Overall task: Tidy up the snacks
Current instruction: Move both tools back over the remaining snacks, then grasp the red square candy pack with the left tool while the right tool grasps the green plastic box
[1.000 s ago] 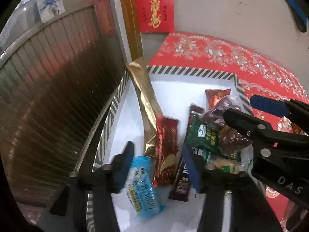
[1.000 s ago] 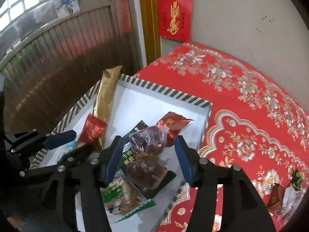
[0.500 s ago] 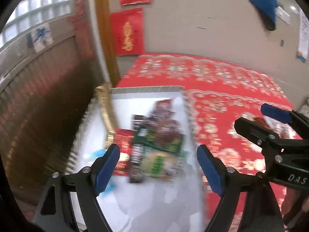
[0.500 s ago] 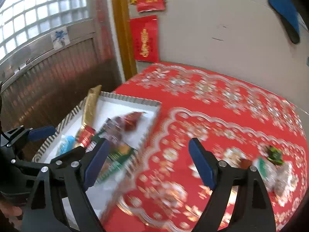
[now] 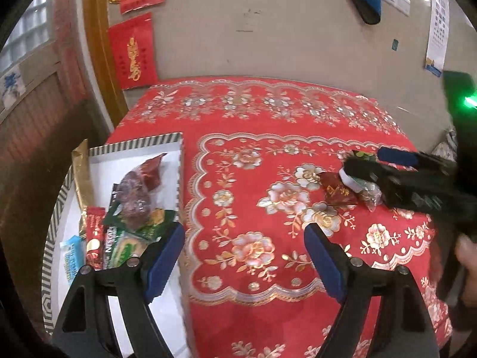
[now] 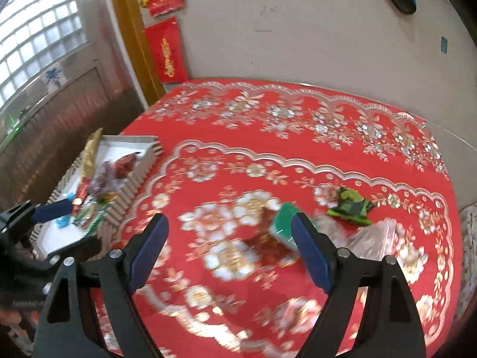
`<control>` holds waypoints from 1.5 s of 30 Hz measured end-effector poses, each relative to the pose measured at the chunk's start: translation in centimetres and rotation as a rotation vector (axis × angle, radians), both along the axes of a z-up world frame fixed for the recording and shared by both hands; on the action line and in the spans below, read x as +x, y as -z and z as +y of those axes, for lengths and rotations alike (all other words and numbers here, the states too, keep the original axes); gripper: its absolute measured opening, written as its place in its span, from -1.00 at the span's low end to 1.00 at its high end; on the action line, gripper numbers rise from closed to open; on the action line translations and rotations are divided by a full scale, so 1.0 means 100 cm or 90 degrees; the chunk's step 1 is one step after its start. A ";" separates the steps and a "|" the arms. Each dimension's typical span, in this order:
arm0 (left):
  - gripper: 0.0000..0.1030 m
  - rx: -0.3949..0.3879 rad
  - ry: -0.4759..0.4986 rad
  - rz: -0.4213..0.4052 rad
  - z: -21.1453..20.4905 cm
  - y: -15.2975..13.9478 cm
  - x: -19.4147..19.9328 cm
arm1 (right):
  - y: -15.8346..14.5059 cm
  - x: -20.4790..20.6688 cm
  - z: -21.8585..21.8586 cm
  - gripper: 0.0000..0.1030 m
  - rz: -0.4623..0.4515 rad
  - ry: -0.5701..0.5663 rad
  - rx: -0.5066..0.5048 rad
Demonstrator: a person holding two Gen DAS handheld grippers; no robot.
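where the right view blurs, snacks (image 5: 125,208) sharp in tray (image 5: 134,144), both claws gaping, empty

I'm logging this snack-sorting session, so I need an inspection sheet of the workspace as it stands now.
Surface: red floral tablecloth, mostly bare in the middle.
Job's things: striped tray at the left edge holds several packets, a gold packet leaning on its rim; loose snacks lie at the right.
Clutter: nothing seen.
Grippers: left claw open and empty, its jaws having just opened; right claw open and empty, likewise just opened, near the loose snacks.
Cables: nothing seen.
Surroundings: grey wall with red paper hangings, wooden door frame, glass-block window.
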State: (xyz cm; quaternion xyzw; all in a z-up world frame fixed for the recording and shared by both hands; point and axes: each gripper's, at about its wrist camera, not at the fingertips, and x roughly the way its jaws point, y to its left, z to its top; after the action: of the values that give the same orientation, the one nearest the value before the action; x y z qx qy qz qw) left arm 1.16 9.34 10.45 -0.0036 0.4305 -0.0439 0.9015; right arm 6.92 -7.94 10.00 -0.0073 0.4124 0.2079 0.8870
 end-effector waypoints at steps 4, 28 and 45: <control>0.62 0.008 0.004 0.014 -0.002 0.008 0.009 | 0.020 0.038 -0.009 0.65 0.036 0.000 0.013; 0.62 0.003 0.108 0.023 -0.054 0.020 0.049 | 0.049 -0.057 -0.045 0.65 0.127 -0.077 -0.053; 0.58 0.062 0.295 0.128 -0.138 0.076 0.118 | 0.060 -0.070 -0.059 0.65 0.152 -0.061 -0.012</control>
State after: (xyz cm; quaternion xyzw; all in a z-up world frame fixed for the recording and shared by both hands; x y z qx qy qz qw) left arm 12.94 -4.51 2.88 0.1340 0.5090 -0.2277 0.8192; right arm -0.11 -13.82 3.98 -0.0102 0.5162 0.2454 0.8205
